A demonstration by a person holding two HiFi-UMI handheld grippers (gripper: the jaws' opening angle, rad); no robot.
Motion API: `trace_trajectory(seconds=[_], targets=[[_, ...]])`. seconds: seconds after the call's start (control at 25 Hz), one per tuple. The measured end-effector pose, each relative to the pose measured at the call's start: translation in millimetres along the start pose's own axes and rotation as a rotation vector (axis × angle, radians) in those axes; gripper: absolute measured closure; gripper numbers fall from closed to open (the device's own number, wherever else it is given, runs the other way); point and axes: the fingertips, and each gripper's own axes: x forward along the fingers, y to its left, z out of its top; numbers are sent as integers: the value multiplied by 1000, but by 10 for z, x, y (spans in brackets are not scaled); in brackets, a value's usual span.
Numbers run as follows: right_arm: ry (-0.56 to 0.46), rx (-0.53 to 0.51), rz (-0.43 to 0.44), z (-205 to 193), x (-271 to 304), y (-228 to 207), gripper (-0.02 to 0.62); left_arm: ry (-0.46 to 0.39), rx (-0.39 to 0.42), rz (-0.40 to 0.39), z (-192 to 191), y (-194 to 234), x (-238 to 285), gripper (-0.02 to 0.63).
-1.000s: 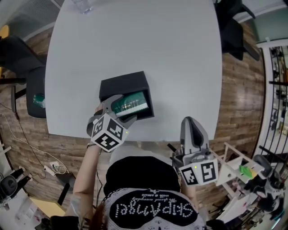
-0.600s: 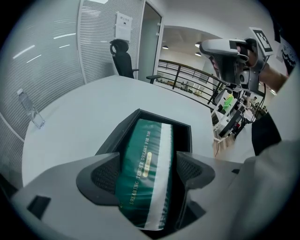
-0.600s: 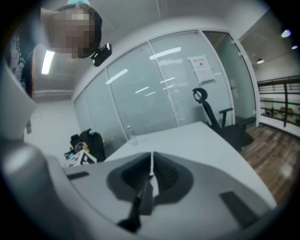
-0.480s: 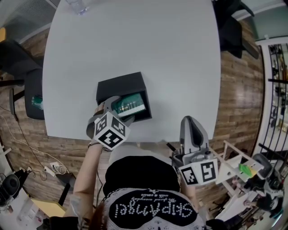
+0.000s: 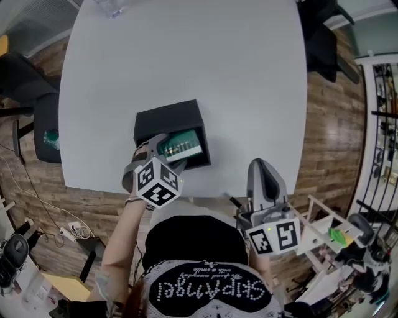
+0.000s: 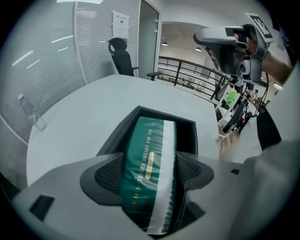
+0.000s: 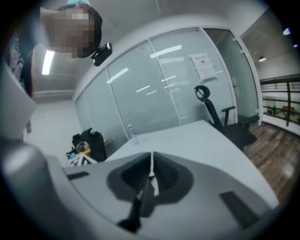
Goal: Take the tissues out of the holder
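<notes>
A black box-shaped tissue holder (image 5: 168, 124) lies on the white table (image 5: 186, 56) near its front edge, its open end facing me. A green and white tissue pack (image 5: 180, 146) (image 6: 147, 164) sticks partly out of the holder (image 6: 192, 136). My left gripper (image 5: 163, 154) (image 6: 149, 174) is shut on the near end of the pack, one jaw on each side. My right gripper (image 5: 266, 180) (image 7: 151, 174) hangs off the table's front edge to the right, jaws pressed together with nothing between them.
A clear bottle (image 5: 111, 6) (image 6: 32, 112) stands at the table's far side. Black office chairs (image 5: 28, 105) (image 6: 123, 58) sit around the table. A wooden rack with a green item (image 5: 339, 236) stands at the right on the wood floor.
The left gripper and tissue pack have shifted only slightly toward me; the holder has barely moved. The right gripper has stayed in place.
</notes>
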Motion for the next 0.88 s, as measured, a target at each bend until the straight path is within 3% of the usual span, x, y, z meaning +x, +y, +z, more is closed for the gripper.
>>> trace_trajectory(seconds=[0.88], targets=[[-16, -19, -19, 31, -119, 22, 561, -30, 33, 40, 36, 6, -20, 243]])
